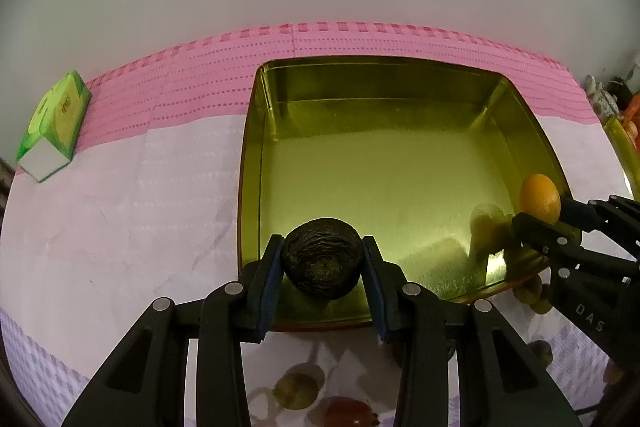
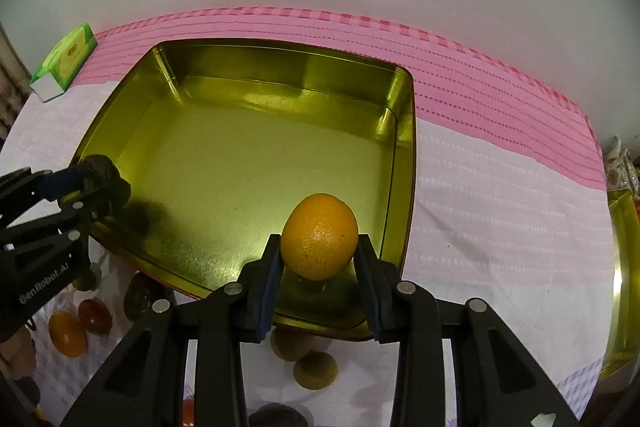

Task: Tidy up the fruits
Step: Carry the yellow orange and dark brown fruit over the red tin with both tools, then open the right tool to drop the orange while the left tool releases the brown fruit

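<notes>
Gold tin [image 1: 256, 155], square w/ rounded corners, sits open on a pink and white cloth [image 1: 120, 195]. Its shiny floor is bare: no fruit lies on it, only reflections and shadows of what hangs above.

Left tongs [image 1: 323, 259] clamp a dark wrinkled fruit [image 1: 322, 261], pads pressed on both sides, jaws only a little way apart, about the fruit's width. The fruit hangs over the tin's near edge, just inside the rim. In the right wrist view the same tongs [image 2: 94, 173] come in from the left over the tin's left rim; the dark fruit is hard to pick out there.

Right tongs [image 2: 319, 251] grip an orange [image 2: 319, 237], pads tight on both sides, jaws narrowly apart. It hangs above the near right corner of the tin [image 2: 404, 147]. From the left wrist view the orange [image 1: 539, 195] shows at the tin's right wall, w/ its blurred reflection on the floor beside it.

Outside the tin, on the cloth near its front edge, lie more fruits: a 2nd orange [image 2: 67, 333], a reddish fruit [image 2: 95, 315], two brownish round ones [image 2: 315, 369]. A green box [image 1: 54, 125] lies on the cloth to the far left, well apart from the tin. At the right edge part of another gold container [image 2: 620, 287] shows; contents cannot be told.
</notes>
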A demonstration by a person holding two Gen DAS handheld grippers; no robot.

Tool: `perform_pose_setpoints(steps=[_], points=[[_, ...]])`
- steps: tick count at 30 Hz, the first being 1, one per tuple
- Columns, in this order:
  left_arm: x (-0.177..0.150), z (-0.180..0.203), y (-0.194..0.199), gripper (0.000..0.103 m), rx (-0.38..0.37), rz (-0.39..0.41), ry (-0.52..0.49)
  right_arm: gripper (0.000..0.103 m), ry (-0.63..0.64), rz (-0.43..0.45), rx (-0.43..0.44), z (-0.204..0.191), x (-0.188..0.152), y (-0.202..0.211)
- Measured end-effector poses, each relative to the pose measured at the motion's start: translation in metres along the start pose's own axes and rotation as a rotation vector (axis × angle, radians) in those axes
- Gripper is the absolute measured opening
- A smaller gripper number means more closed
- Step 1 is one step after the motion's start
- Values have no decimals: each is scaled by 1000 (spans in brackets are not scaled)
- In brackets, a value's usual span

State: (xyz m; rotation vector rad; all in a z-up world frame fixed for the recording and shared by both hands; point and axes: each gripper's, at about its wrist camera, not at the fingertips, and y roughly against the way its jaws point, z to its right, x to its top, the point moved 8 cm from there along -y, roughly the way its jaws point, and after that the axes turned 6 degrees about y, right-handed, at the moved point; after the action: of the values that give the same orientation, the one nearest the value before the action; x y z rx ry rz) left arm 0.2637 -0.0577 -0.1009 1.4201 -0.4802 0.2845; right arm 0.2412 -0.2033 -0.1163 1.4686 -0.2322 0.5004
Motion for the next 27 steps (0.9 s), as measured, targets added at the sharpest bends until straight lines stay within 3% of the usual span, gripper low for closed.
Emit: perform_pose_setpoints(steps=[27], points=[[0,4,-8,40,53,6,13,33,-33,-4,4,0,3,-4]])
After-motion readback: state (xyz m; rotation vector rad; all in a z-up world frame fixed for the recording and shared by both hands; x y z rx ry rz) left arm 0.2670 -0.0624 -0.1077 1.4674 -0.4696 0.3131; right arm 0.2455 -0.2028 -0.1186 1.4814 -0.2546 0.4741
